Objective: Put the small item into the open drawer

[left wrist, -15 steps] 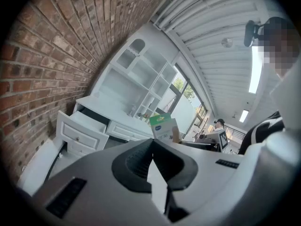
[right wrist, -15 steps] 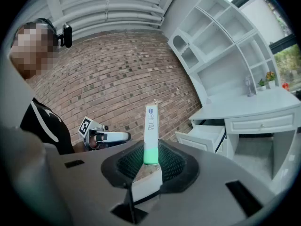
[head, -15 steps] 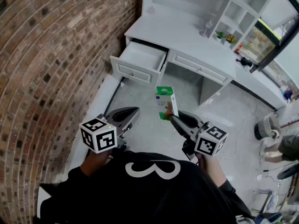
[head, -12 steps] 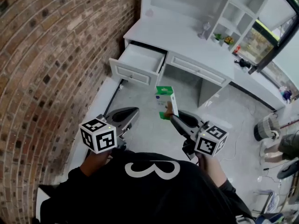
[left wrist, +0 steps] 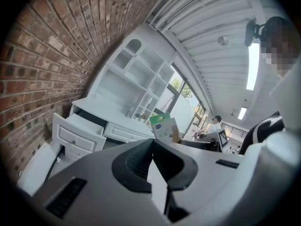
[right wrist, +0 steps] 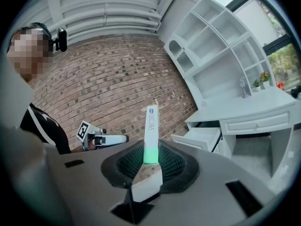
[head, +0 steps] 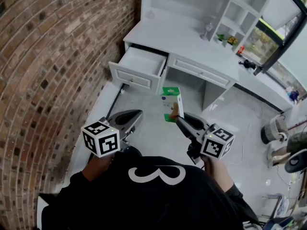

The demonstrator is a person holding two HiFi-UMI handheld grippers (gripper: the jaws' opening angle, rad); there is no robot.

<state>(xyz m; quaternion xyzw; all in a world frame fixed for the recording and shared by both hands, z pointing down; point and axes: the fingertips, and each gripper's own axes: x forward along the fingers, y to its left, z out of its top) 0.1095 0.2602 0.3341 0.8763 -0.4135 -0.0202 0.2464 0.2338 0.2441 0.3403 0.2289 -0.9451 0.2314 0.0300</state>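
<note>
A slim white box with green ends (head: 171,102) stands upright in my right gripper (head: 176,118), whose jaws are shut on its lower end. In the right gripper view the box (right wrist: 150,131) shows edge-on between the pads. It hangs above the grey floor, in front of the white desk's open drawer (head: 140,64), which looks empty and lies ahead and to the left. The drawer (right wrist: 199,138) also appears beyond the box in the right gripper view. My left gripper (head: 138,113) hangs low at the left by the wall, shut, with nothing in it (left wrist: 153,145).
A brick wall (head: 57,56) runs along the left. The white desk (head: 192,42) has a closed drawer (head: 201,71) on the right and shelves above. A glass (head: 207,30) and small plants (head: 225,38) stand on it. A basket (head: 274,128) and a person's legs are at far right.
The desk and open drawer have slid slightly down and left in the head view. The box stays gripped in the right gripper. The left gripper has not moved.
</note>
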